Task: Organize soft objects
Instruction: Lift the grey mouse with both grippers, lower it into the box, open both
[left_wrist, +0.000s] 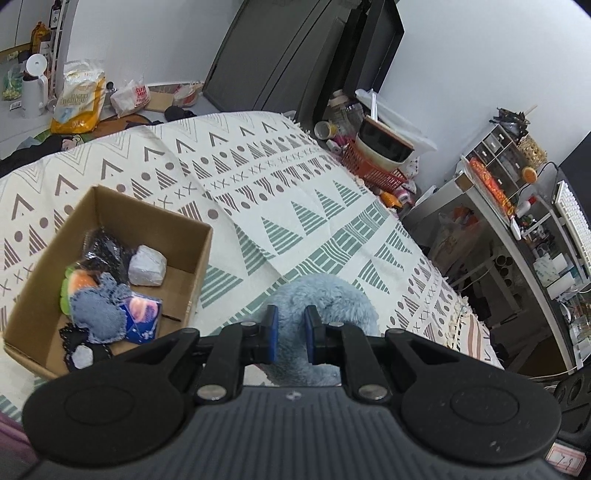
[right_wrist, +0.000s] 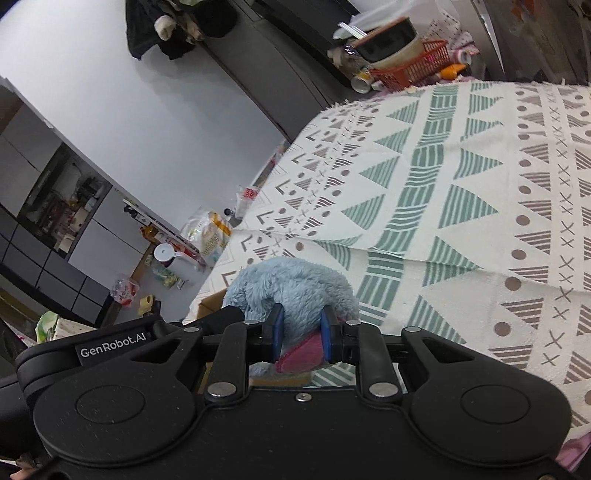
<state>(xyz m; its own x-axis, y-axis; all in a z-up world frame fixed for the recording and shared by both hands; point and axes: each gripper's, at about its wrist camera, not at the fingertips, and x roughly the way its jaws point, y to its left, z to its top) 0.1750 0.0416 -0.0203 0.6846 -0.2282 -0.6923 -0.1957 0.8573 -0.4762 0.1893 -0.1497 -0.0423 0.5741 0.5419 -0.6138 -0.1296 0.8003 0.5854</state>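
Plush toy (right_wrist: 291, 288), pale blue and fluffy, with a pink patch: clamped between the blue pads of the right gripper (right_wrist: 302, 334), above the patterned cloth (right_wrist: 461, 206). Left gripper (left_wrist: 291, 332): jaws narrowly apart, pads on either side of the same blue plush (left_wrist: 325, 299); whether they press it cannot be told. Cardboard box (left_wrist: 147, 221): open, on the cloth left of the plush, holding a denim piece (left_wrist: 96, 314), a grey-white bundle (left_wrist: 147, 266), a black mesh item (left_wrist: 105, 249) and a blue packet (left_wrist: 142, 317).
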